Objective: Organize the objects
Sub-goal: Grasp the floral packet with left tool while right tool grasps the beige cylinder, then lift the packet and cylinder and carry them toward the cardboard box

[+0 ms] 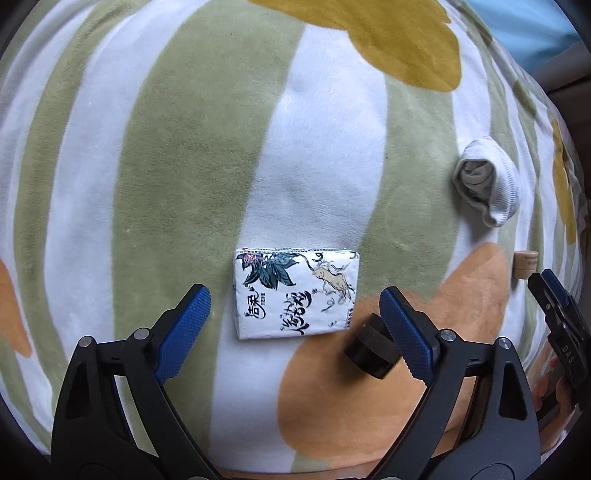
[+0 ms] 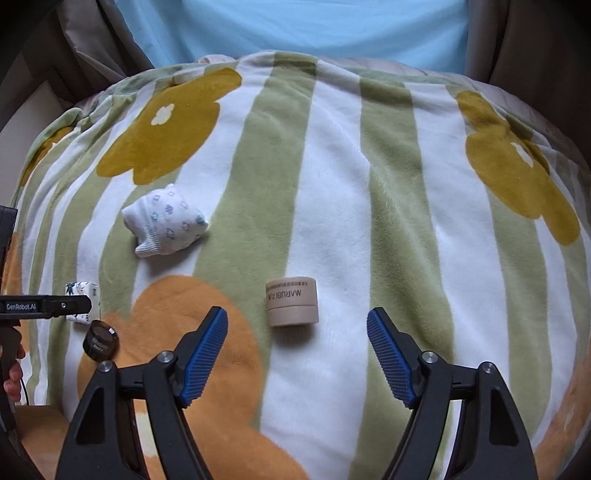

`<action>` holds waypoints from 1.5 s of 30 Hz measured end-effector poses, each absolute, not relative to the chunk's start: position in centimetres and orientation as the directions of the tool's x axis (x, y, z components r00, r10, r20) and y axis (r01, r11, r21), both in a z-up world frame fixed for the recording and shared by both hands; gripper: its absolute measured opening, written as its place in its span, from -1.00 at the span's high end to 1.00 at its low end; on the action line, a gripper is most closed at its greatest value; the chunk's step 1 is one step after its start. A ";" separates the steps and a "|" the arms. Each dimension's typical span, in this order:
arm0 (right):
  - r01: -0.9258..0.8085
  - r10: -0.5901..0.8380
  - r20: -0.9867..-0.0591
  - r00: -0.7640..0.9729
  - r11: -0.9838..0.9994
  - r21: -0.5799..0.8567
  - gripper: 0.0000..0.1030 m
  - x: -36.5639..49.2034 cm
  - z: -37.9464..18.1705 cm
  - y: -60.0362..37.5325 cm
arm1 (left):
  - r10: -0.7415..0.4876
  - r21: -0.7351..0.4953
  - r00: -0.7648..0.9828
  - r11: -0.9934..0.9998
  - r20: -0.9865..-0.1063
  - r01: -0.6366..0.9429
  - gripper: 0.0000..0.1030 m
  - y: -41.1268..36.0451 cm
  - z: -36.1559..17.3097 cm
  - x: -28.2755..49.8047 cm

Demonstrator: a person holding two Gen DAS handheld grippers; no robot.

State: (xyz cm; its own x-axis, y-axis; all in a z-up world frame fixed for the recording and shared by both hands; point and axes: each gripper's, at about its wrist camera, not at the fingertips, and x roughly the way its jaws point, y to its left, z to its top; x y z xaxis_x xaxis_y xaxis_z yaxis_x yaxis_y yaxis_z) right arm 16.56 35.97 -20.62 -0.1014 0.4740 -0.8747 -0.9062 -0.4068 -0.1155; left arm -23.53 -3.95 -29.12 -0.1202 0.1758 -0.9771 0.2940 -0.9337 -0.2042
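A white tissue pack [image 1: 297, 293] with leaf and ink print lies on the striped blanket [image 1: 207, 155], right in front of my open left gripper [image 1: 291, 314]. A small black round jar [image 1: 371, 350] lies on its side by the left gripper's right finger [image 1: 406, 332]. A rolled white sock [image 1: 487, 184] sits further right. My right gripper [image 2: 297, 347] is open, just short of a tan cardboard tube [image 2: 292, 302] labelled MARUBI. In the right wrist view the sock [image 2: 166, 221], tissue pack [image 2: 83, 302] and black jar [image 2: 100, 339] lie at left, with the left gripper [image 2: 48, 306] over the pack.
The green-and-white striped blanket [image 2: 406, 206] with yellow and orange flowers covers a rounded bed surface. A light blue sheet [image 2: 295, 29] and brown curtains lie beyond it. The right gripper [image 1: 554, 295] shows at the right edge of the left wrist view, near the tan tube [image 1: 525, 266].
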 end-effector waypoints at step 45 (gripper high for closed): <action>-0.910 0.474 -0.869 -0.144 -0.407 -0.071 0.41 16.0 -17.0 34.6 | 0.181 -0.234 -0.226 -0.944 -0.957 0.234 -0.14 -2.8 -22.1 -19.1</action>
